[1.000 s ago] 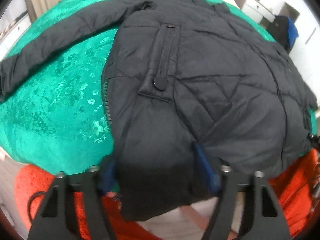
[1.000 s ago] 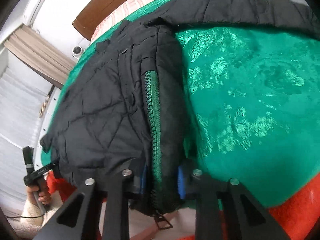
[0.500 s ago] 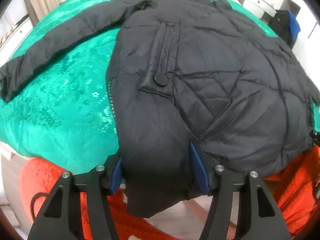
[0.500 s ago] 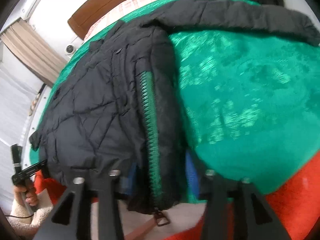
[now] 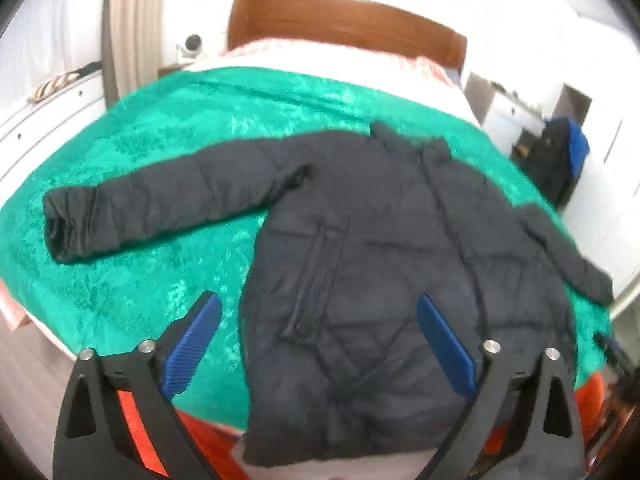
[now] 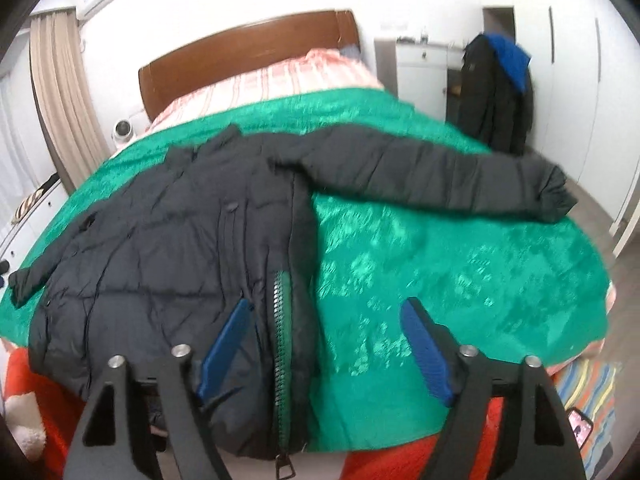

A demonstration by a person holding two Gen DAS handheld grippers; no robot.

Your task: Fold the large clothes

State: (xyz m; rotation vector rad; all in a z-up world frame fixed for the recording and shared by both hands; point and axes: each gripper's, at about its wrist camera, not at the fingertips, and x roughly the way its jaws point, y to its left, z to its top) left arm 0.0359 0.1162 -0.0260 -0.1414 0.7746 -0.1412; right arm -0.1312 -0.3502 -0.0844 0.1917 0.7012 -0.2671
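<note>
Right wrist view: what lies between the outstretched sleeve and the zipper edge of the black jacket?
Only bare green bedspread separates the black quilted jacket's outstretched sleeve from its green zipper, in the right wrist view.

Jacket [image 5: 360,264] hem past the bed edge behind the left gripper [image 5: 320,332], motion-blurred

This is a home bedroom. A bed with a wooden headboard [image 6: 248,52] at upper centre carries a green bedspread [image 6: 440,264]. Beige curtains [image 6: 60,92] hang at the left, and white wardrobe doors [image 6: 576,64] line the right edge.
</note>
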